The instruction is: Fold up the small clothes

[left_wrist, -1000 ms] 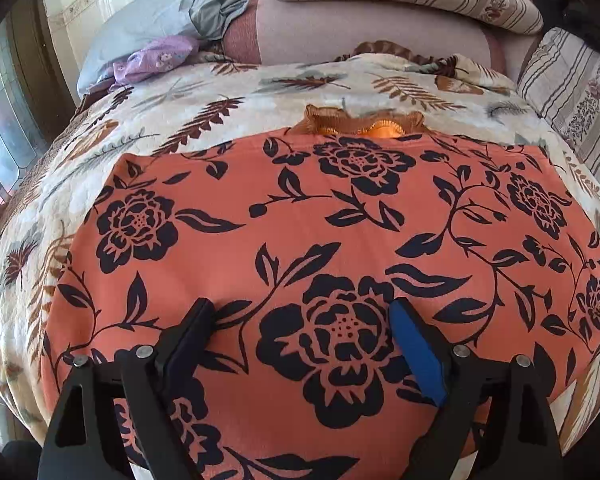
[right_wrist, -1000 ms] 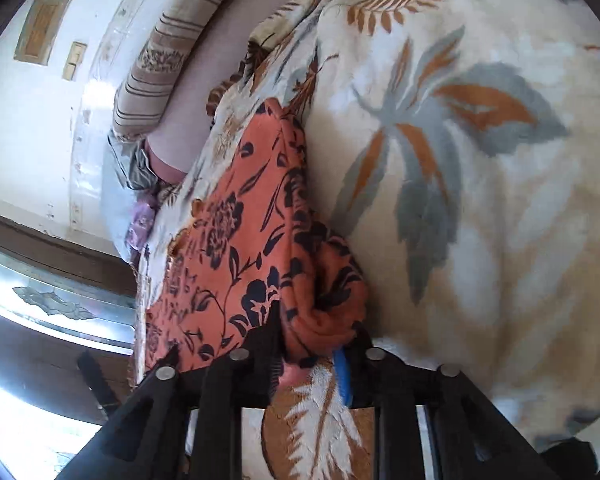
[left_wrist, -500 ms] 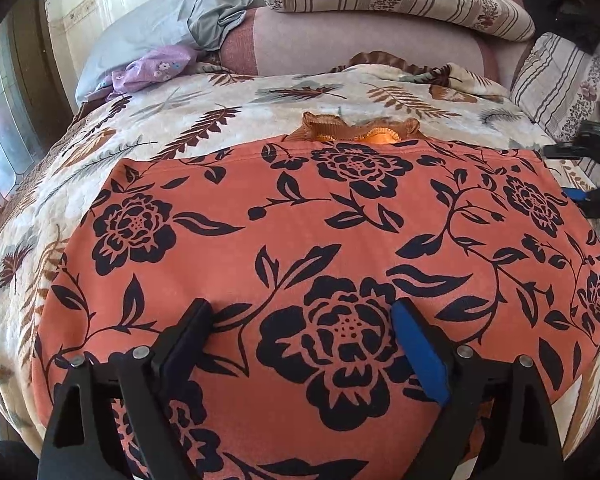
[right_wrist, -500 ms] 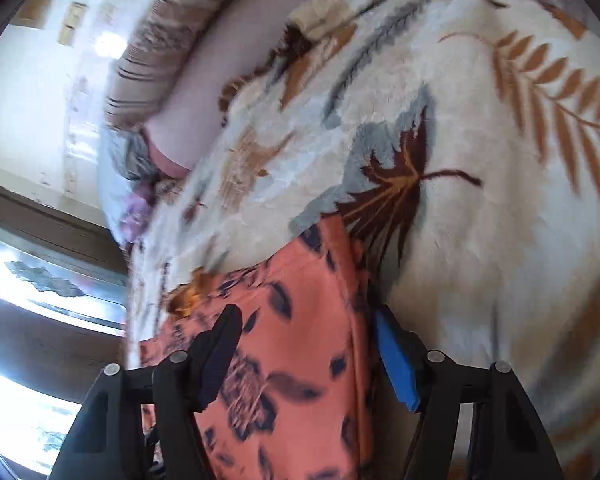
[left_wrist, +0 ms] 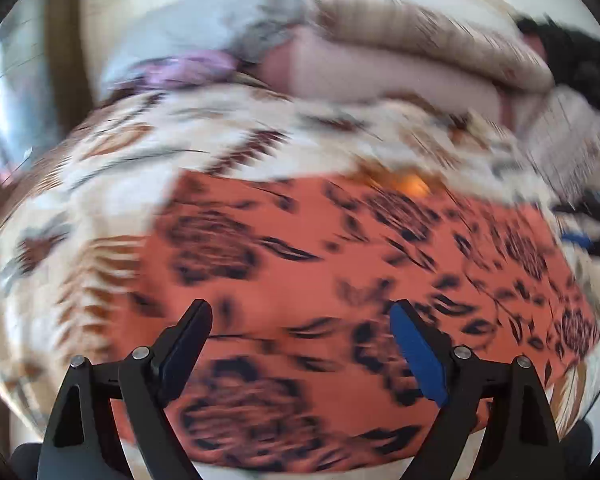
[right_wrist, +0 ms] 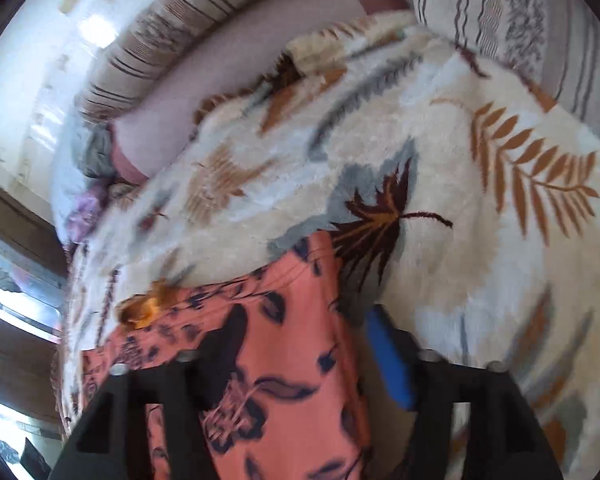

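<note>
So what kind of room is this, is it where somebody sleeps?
Probably a bedroom. A fluffy leaf-print blanket covers what looks like a bed, with striped bedding and a pinkish bolster stacked at the far end. An orange flowered garment lies spread on the blanket.

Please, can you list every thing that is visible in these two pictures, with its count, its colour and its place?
floral garment: one, orange-red with dark flowers, spread flat on the blanket.
orange trim: one, bright orange, at the garment's far edge.
blanket: one, cream with brown and grey leaves, covering the bed.
striped bedding: at least two pieces, beige with dark stripes, at the far end of the bed.
plain cushion: one, dusty pink, under the striped bedding.
grey cloth: one, blue-grey, far left corner of the bed.
purple cloth: one, lilac, beside the grey cloth.
dark item: black, far right, too blurred to identify.
left tongs: black with blue pad, open above the garment.
right tongs: black with blue pad, open over the garment's edge, having just opened.
</note>
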A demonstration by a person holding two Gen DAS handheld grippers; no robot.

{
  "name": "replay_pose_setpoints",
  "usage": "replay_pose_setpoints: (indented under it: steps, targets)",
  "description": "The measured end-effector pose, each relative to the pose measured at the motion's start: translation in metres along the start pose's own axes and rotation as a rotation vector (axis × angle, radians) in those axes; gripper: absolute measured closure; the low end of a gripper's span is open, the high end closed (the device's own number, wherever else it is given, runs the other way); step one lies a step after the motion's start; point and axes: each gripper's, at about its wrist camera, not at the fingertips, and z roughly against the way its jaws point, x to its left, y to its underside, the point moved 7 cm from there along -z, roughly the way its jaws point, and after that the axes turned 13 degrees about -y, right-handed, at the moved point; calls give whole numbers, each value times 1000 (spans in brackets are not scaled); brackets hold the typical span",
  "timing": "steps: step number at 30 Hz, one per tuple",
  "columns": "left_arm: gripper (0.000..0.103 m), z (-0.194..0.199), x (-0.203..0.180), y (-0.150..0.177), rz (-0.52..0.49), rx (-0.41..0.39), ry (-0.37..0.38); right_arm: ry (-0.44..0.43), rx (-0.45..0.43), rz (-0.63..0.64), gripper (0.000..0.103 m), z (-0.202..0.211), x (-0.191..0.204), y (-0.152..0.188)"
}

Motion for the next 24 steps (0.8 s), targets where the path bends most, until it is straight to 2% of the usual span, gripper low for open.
replay_pose_setpoints:
  steps: [3,4,5,6,7,10,12,14,15,16,18,19,21,22,24]
  targets:
    - [12,-8,61,11,144,84,-61,-102,-4,27,33,26,26,31]
    - [27,-17,76,21,166,139,-78,-135,8,35,33,30,36,43]
    - [53,-30,83,36,155,219,-76,-168,29,43,33,34,44,59]
    - [72,-39,88,48,164,274,-31,-188,49,50,33,34,50,72]
    - [75,-34,92,48,182,247,-7,-197,71,59,33,32,55,86]
    - [76,-24,92,46,171,267,1,-152,136,77,33,22,53,121]
    - [74,-18,96,47,190,291,29,-145,138,69,33,22,51,132]
    - [59,-13,101,43,233,318,82,-177,105,46,33,29,53,137]
    - [46,-10,104,35,253,316,113,-190,98,44,32,31,56,139]
    - [39,-9,104,25,266,294,127,-199,100,51,31,33,59,143]
    - [35,-14,104,-5,260,226,126,-193,98,87,31,33,65,150]
    - [35,-22,101,-22,253,205,131,-186,98,100,31,32,64,153]
    - [35,-49,91,-51,231,210,156,-182,111,76,31,27,56,158]
    - [35,-68,86,-63,227,237,164,-188,109,51,31,26,51,159]
    - [35,-106,82,-75,214,303,131,-215,91,10,31,26,45,159]
